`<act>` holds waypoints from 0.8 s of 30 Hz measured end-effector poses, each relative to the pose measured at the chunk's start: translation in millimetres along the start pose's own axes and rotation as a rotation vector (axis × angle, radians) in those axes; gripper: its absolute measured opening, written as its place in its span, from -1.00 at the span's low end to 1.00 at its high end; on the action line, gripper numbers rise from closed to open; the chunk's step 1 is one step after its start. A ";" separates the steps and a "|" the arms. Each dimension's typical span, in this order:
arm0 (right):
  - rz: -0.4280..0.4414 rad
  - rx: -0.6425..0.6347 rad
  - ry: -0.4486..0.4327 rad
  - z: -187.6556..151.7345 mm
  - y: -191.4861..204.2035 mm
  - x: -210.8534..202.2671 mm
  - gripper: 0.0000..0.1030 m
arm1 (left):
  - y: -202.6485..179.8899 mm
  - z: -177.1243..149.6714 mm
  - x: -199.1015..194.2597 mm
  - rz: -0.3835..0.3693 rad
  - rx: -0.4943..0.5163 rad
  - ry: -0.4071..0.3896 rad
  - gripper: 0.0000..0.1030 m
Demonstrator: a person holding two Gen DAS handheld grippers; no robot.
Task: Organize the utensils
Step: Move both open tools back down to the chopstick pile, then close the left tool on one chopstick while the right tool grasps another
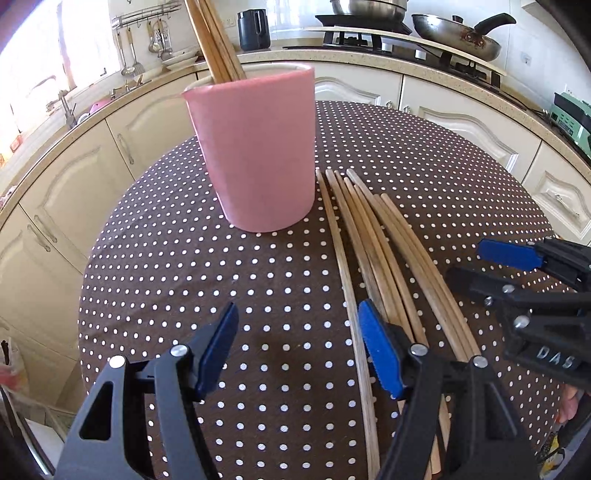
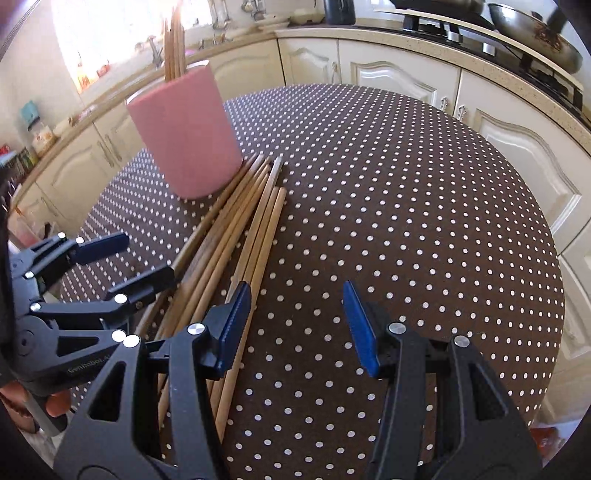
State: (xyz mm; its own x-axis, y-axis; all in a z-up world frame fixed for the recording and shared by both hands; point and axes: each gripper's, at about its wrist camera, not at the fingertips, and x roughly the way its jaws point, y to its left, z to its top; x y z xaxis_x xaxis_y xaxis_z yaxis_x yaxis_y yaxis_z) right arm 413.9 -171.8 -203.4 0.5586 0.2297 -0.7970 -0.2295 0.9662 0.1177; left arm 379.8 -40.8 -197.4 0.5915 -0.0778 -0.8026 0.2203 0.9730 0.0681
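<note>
Jaws, left: both blue-padded jaws of the left gripper point(image 1: 297, 349) stand spread wide and released, holding nothing, low over the desk.
Jaws, right: those of the right gripper point(image 2: 297, 325) are likewise spread apart and empty.
Far left: cream kitchen cabinets point(image 1: 70, 184) curve behind the desk, with ladles hanging from a wall-mounted metal rail point(image 1: 142, 22).
Desk: a round desk under a brown cloth with white polka dots point(image 1: 184, 273) carries everything.
Cup: a tall pink cylindrical cup point(image 1: 255, 147) stands upright left of centre, with several wooden chopsticks standing in the cup point(image 1: 214, 40) and leaning toward its left rim.
Loose pile: a bundle of loose wooden chopsticks point(image 1: 373, 243) lies flat on the cloth just right of the cup, its far tips close beside the cup's base.
Overlap, left view: the left gripper's right pad sits above the near part of the pile.
Overlap, right view: the right gripper's left pad hangs over the pile's right edge point(image 2: 255, 243).
Far right: a steel wok with a black handle point(image 1: 458, 33) rests on a black gas hob point(image 1: 369, 35).
</note>
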 end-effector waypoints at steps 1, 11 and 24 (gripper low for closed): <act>-0.011 -0.010 0.001 0.0 2.1 0.6 0.00 | -0.2 -0.7 -0.6 0.002 0.004 -0.003 0.30; -0.073 -0.051 0.026 4.7 20.7 7.6 0.00 | 6.5 -3.3 -2.4 -0.009 -0.006 0.001 0.30; -0.083 -0.137 0.214 28.3 20.6 18.3 -0.38 | 0.3 23.6 17.0 -0.050 0.007 0.109 0.29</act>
State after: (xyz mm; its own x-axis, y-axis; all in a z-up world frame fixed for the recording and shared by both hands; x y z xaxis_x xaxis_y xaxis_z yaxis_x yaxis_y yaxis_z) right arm 441.9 -144.3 -198.8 0.4019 0.1066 -0.9094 -0.3044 0.9523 -0.0229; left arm 408.2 -46.9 -197.0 0.4921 -0.1017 -0.8646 0.2534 0.9669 0.0305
